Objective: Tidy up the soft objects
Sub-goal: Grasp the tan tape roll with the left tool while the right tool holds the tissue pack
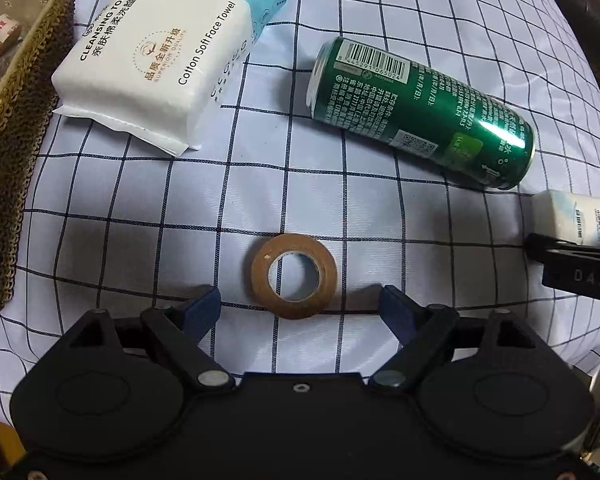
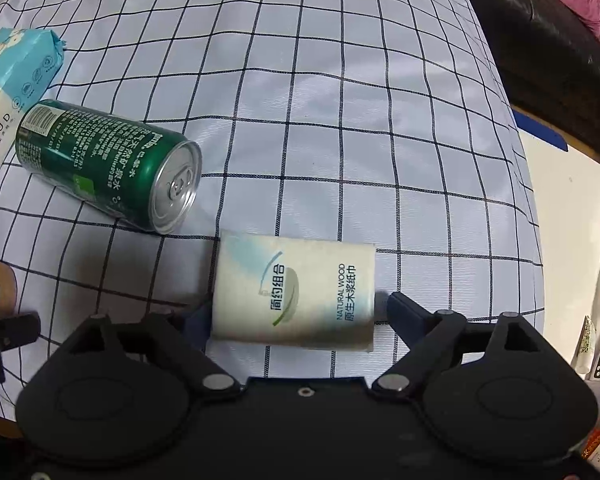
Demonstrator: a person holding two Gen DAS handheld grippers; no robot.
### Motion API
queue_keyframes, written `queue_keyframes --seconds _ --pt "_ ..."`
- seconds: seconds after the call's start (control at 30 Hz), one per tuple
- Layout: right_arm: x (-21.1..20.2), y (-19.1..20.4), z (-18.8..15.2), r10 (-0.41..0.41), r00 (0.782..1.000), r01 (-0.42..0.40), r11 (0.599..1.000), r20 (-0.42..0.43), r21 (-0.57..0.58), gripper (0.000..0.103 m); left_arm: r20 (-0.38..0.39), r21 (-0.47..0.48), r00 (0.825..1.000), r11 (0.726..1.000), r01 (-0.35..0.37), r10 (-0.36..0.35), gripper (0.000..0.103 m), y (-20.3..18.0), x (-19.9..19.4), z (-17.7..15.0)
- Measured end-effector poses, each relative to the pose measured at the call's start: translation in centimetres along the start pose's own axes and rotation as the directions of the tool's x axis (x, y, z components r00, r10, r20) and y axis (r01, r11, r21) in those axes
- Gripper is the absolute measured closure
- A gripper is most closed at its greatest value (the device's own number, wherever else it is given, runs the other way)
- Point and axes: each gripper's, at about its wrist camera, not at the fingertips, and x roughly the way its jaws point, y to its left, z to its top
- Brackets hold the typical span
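Observation:
A small white tissue pack lies on the checked cloth between the fingers of my right gripper. The right fingertip stands just clear of the pack's edge, and the pack hides the left one. My left gripper is open over a brown tape roll that lies flat just ahead of its fingertips. A large white and blue face towel pack lies beside a woven basket at the far left. The small tissue pack shows at the right edge of the left wrist view.
A green drink can lies on its side between the two packs, its top towards the tissue pack. The basket holds several small items. A dark seat and a white surface border the cloth on the right.

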Motion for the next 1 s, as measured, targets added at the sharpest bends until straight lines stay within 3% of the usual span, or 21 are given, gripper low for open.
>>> queue_keyframes --seconds 0.17,0.4,0.6,0.77,0.87,0.93,1.0 --pt "0.8 -1.0 0.2 0.026 1.0 -0.026 0.999 -0.014 0.033 0.002 -0.016 -0.024 1.0 1.0 0.002 -0.002 0.005 -1.4 1.3 0.2" --pt "1.4 -1.7 0.4 0.048 0.999 -0.047 0.998 -0.012 0.051 0.0 -0.006 -0.059 1.0 0.998 -0.02 0.019 0.004 -3.0 3.1 0.7" --pt "1.6 -1.8 0.7 0.048 0.998 -0.046 0.996 -0.027 0.073 0.0 -0.036 -0.019 0.999 1.0 -0.025 0.025 0.004 -2.5 2.2 0.6" --pt "1.9 -1.9 1.3 0.053 0.997 -0.048 0.995 -0.054 0.083 0.0 -0.042 -0.016 0.999 1.0 0.015 -0.016 0.006 -1.9 1.9 0.9" --pt "1.9 -1.8 1.4 0.053 0.997 -0.048 0.996 -0.055 0.079 0.0 -0.028 -0.01 1.0 1.0 0.006 -0.006 0.015 -1.9 1.8 0.9" --pt "1.8 -1.7 1.5 0.052 0.997 -0.048 0.996 -0.059 0.075 0.0 -0.006 -0.003 1.0 1.0 -0.001 0.001 0.027 -1.6 1.3 0.9" --pt "1.5 -1.4 1.6 0.057 0.996 -0.052 0.996 -0.062 0.077 0.007 0.007 -0.008 1.0 1.0 0.003 -0.003 0.042 -1.4 0.9 1.1"
